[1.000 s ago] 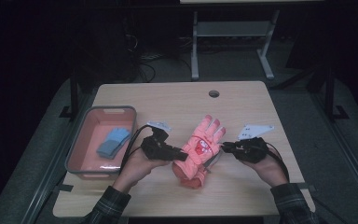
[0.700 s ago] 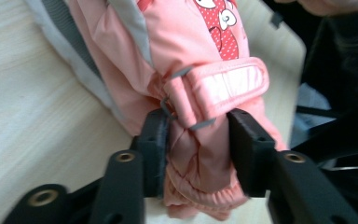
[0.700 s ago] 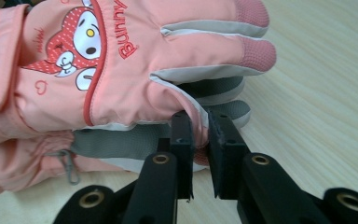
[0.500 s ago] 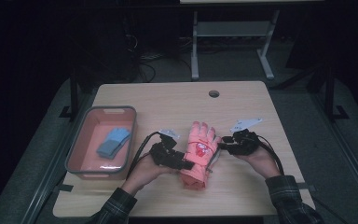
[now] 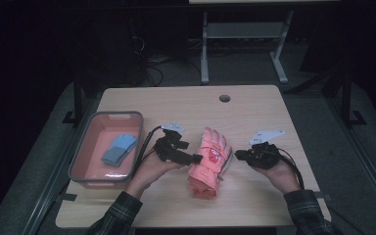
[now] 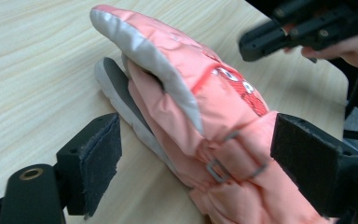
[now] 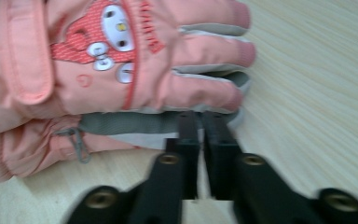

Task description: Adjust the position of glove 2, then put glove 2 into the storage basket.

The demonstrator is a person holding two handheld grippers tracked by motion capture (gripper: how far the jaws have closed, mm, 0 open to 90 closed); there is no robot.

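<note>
Two tongs flank the pink glove (image 5: 209, 161): left tongs (image 5: 196, 158) just spread apart, right tongs (image 5: 237, 155) closed together.

Dark room; wooden table (image 5: 186, 105); metal stand (image 5: 245, 34) behind; grey floor (image 5: 367, 147).

The left gripper (image 5: 196, 158), held in the person's left hand (image 5: 152, 169), points toward three o'clock, its jaws having just spread wide apart. The right gripper (image 5: 236, 155) points toward nine o'clock, jaws pressed together.
</note>
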